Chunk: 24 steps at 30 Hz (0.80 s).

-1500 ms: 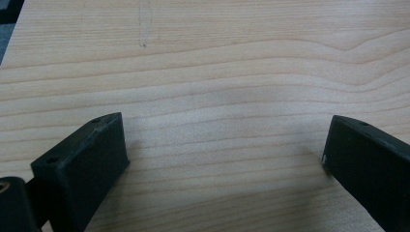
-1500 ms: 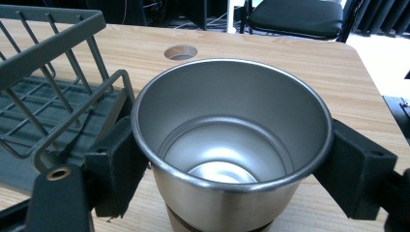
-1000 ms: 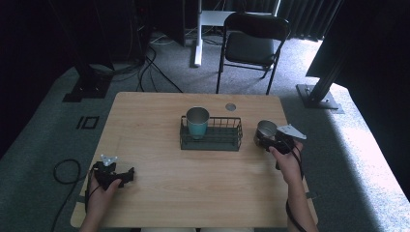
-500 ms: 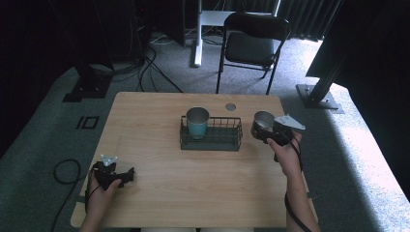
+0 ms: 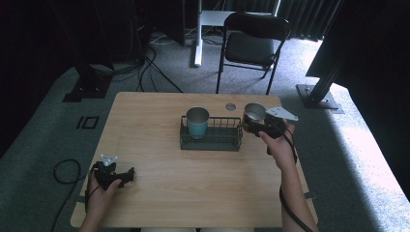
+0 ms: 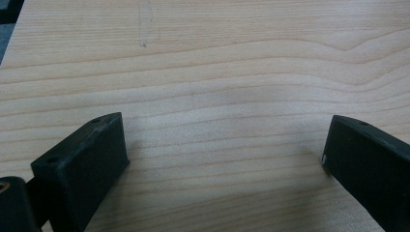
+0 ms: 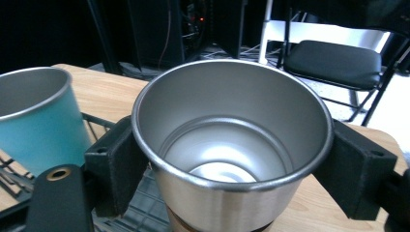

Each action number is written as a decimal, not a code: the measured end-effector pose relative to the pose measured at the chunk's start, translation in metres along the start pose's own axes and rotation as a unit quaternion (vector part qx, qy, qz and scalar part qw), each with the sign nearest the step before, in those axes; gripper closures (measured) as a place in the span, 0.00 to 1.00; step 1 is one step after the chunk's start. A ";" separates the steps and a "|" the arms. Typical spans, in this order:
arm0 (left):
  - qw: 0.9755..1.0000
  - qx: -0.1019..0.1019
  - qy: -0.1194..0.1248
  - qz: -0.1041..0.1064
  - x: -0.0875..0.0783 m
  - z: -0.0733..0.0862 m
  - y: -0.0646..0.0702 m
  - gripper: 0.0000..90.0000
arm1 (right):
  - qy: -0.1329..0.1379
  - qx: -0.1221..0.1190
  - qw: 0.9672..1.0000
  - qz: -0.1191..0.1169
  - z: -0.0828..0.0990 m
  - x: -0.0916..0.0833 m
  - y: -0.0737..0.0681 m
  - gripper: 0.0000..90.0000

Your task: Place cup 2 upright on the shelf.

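A dim room with grey carpet, a black folding chair point(image 5: 254, 38) and trailing cables surrounds a pale wooden table point(image 5: 159, 193). Near the middle of the table sits a black wire basket point(image 5: 211, 139) with a teal cup point(image 5: 197, 122) standing upright in its left end. Just beside the basket's right end, the right tongs point(image 5: 255, 123) pinch a steel cup point(image 7: 232, 140) by its sides, upright and lifted off the table, mouth up. The step in hand looks like carrying this cup to the basket; the next move calls for shifting it left over the free compartment and lowering it without knocking the teal cup. The left tongs point(image 5: 126, 175) rest spread on the table, well apart.
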<state>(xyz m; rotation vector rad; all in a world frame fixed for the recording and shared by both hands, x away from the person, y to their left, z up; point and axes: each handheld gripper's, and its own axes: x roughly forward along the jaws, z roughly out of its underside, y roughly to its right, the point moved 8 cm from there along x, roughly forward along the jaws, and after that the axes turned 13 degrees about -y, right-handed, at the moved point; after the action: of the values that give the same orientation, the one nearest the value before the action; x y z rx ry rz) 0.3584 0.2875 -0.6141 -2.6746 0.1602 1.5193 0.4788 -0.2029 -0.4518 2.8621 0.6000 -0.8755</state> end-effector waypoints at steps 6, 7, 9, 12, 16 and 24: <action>1.000 0.000 0.000 0.000 0.000 0.000 0.000 0.03 | 0.003 -0.010 1.000 -0.012 -0.009 0.004 -0.016 0.20; 1.000 0.000 0.000 0.000 0.000 0.000 0.000 0.03 | 0.002 -0.013 1.000 -0.014 -0.010 0.004 -0.019 0.20; 1.000 0.000 0.000 0.000 0.000 0.000 0.000 0.03 | 0.004 -0.013 1.000 -0.016 -0.013 0.006 -0.024 0.20; 1.000 0.000 0.000 0.000 0.000 0.000 0.000 0.03 | 0.005 -0.013 1.000 -0.027 -0.016 0.010 -0.034 0.20; 1.000 0.000 0.000 0.000 0.000 0.000 0.000 0.03 | 0.002 -0.021 0.999 -0.037 -0.017 0.016 -0.046 0.20; 1.000 0.000 0.000 0.000 0.000 0.000 0.000 0.03 | -0.007 -0.030 0.998 -0.046 -0.013 0.029 -0.061 0.20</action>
<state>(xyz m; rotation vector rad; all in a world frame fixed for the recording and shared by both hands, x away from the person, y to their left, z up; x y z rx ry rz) 0.3585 0.2875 -0.6141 -2.6751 0.1604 1.5187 0.4832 -0.1340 -0.4554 2.7928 0.7471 -0.8749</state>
